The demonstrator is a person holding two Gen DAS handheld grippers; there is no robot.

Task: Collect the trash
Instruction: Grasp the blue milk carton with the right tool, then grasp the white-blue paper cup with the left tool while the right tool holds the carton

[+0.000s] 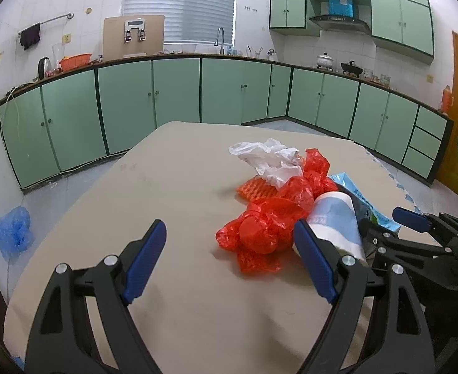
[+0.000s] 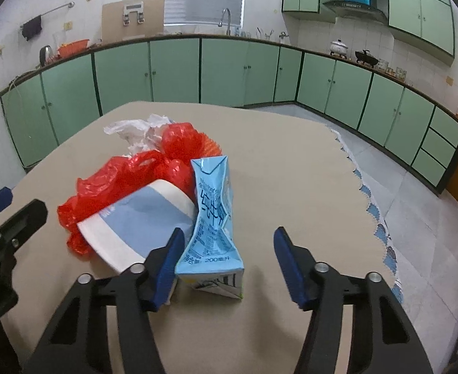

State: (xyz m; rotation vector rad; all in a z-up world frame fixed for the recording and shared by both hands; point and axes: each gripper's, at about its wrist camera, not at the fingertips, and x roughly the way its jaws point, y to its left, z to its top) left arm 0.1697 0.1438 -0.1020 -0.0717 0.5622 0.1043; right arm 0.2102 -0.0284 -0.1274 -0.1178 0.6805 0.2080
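A beige table (image 2: 291, 168) is carrying my heap of trash: a crushed blue milk carton (image 2: 211, 227) is lying at its six o'clock edge, a paper cup (image 2: 141, 218) touching it at nine o'clock, red plastic bags (image 2: 104, 180) and a white bag (image 2: 135, 129) piling toward eleven o'clock.

On the table I see a small pile of trash. The red plastic bag (image 1: 269, 224) is crumpled and lies at the left of the pile. A white plastic bag (image 1: 268, 157), also crumpled, lies behind it. An orange ribbed piece (image 1: 254, 190) lies between them. The paper cup (image 2: 141, 221), white with a pale blue band, lies on its side against the red bag. The light blue milk carton (image 2: 211, 215) is squashed and leans on the cup.
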